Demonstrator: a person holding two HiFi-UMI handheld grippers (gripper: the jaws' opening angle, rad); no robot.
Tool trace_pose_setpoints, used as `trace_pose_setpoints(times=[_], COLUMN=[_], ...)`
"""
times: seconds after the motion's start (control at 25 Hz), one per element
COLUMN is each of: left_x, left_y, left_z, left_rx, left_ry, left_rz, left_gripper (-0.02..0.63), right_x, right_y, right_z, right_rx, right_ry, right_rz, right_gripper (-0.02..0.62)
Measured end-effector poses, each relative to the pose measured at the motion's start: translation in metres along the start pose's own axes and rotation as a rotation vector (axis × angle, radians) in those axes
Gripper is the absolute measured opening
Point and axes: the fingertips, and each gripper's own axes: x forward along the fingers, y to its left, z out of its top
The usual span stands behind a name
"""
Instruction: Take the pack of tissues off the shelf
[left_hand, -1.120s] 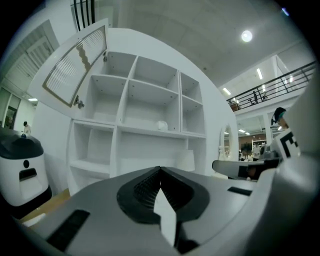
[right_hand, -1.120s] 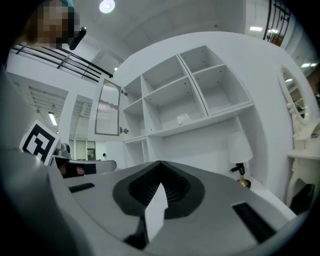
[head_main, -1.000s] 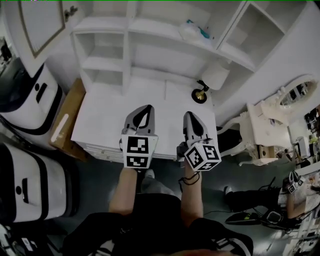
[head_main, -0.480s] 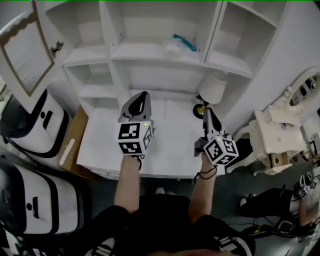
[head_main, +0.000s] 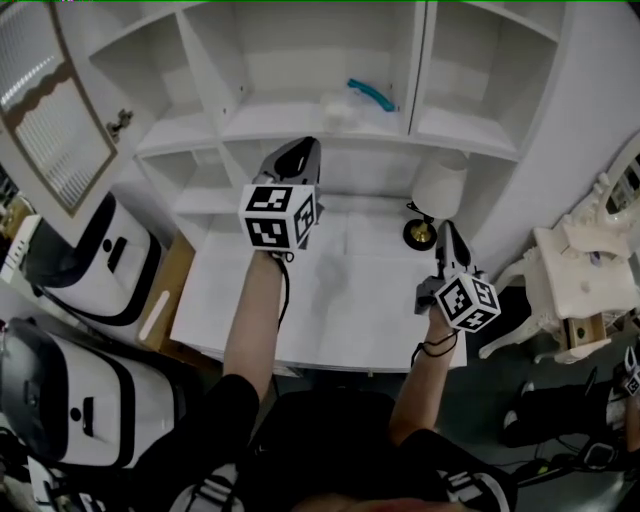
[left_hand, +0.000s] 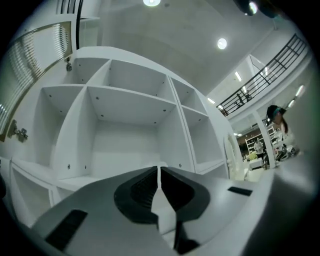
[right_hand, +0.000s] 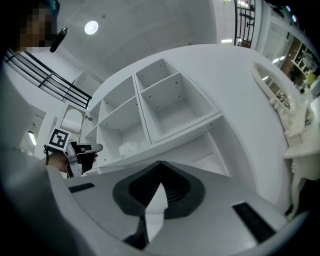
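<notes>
The pack of tissues (head_main: 343, 108) is a pale, clear-wrapped bundle on a middle shelf of the white shelf unit (head_main: 310, 125), with a teal strip (head_main: 372, 95) beside it. My left gripper (head_main: 304, 148) is raised just below and left of the pack, shut and empty, pointing into the shelves (left_hand: 125, 115). My right gripper (head_main: 444, 232) hangs lower over the desk's right side, next to the lamp, also shut with nothing between its jaws. In the right gripper view the pack (right_hand: 127, 148) sits on its shelf, with the left gripper (right_hand: 91, 148) close to its left.
A small lamp (head_main: 438, 188) with a white shade stands on the white desk (head_main: 330, 310) under the shelves. An open lattice cabinet door (head_main: 50, 110) hangs at the left. White-and-black machines (head_main: 85, 265) and a cardboard box (head_main: 165, 290) stand left; an ornate white chair (head_main: 585, 265) right.
The left gripper has risen from the desk up to the shelf with the pack. The right gripper has drifted right beside the lamp. The view has tilted up the shelves.
</notes>
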Motion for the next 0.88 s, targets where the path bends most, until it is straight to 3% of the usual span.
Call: trace_pose_setpoints(times=[0.2, 0.56, 0.68, 0.88], left_x=[0.027, 0.062, 0.074, 0.091], left_y=[0.004, 0.013, 0.019, 0.028], left_z=[-0.001, -0.014, -0.016, -0.02], left_rx=[0.038, 0.155, 0.184, 0.299], left_ry=[0.029, 0.15, 0.181, 0.259], left_rz=[-0.004, 0.035, 0.042, 0.087], left_gripper=[0.017, 0.127, 0.129, 0.129], right_x=[0.013, 0.025, 0.029, 0.035], right_y=[0.001, 0.003, 0.007, 0.012], right_z=[-0.002, -0.006, -0.005, -0.009], right_rx=[-0.004, -0.017, -0.022, -0.028], right_ry=[0.005, 0.03, 0.029, 0.038], right_rz=[0.048, 0.096, 0.11, 0.131], right_gripper=[0.02, 0.02, 0.02, 0.02])
